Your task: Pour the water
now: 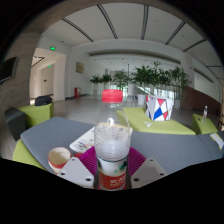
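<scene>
Far left: dark chair back [14,122] beside a lime-green table edge [22,153], a second green table [38,113] further back with a dark object on it. On the grey table [55,135] near the left finger, small paper cup [59,158], tan outside, pale inside, standing upright just left of the bottle and apart from it; contents not readable. Between cup and bottle, a white sheet or card [84,139] lying flat on the grey surface. Centre: clear plastic water bottle [113,150], upright, red label at the base, cap end toward the ceiling, standing between the fingers of the claw [113,170]. Magenta pads [88,159] visible on either side of the bottle's lower body, close against it; white finger tips spread around the base. Contact on both sides not confirmed, so claw read as spread about the bottle, with bottle resting on the table. Beyond the bottle: red chair or seat [112,97], row of green potted plants [150,76] along a bright windowed wall. Right of centre: white container with red and blue pattern [158,108] on a further green table [170,124]. Far right: small bottle-like item [206,114], too small to identify.
</scene>
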Motion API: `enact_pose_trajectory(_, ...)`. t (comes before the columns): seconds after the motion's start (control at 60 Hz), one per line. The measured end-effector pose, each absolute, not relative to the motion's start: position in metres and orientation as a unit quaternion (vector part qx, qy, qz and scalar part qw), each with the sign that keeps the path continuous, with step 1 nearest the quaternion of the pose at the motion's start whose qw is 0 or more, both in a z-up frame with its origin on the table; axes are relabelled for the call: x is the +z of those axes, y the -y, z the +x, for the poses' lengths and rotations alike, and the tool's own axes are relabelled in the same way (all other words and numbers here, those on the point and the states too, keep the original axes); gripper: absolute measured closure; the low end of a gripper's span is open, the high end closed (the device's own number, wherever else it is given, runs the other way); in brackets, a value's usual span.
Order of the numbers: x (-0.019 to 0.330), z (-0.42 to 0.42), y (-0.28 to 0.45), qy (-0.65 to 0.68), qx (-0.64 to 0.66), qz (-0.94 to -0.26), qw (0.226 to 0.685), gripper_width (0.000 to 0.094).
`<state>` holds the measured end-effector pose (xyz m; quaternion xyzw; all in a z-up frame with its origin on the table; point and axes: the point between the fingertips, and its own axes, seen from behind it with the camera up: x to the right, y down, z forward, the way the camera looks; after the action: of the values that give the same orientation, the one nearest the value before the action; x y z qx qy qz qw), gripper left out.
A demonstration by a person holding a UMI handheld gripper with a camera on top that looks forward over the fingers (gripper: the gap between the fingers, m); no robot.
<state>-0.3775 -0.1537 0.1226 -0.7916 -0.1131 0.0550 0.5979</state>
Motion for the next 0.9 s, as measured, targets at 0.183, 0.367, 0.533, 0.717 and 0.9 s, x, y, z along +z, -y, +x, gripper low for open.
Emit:
enact_pose_trajectory(0.183,0.088,-0.354,0.143,0.093,0.069,-0.799,0.590,0.0573)
enact_pose_trajectory(0.367,0.081,-0.351,0.146,0.089,0.055,-0.803,0.587,0.0450)
enact_pose_trajectory(0.533,0.088,-0.348,0.160,0.081,0.058,-0.822,0.561,0.0069)
enact_pose_trajectory(0.717,0.132,-0.336,0.210,0.053,0.059,-0.831,0.551,0.0081)
enact_pose_trajectory(0.9,0.183,-0.326,0.290,0.041,0.060,-0.833,0.548,0.0080)
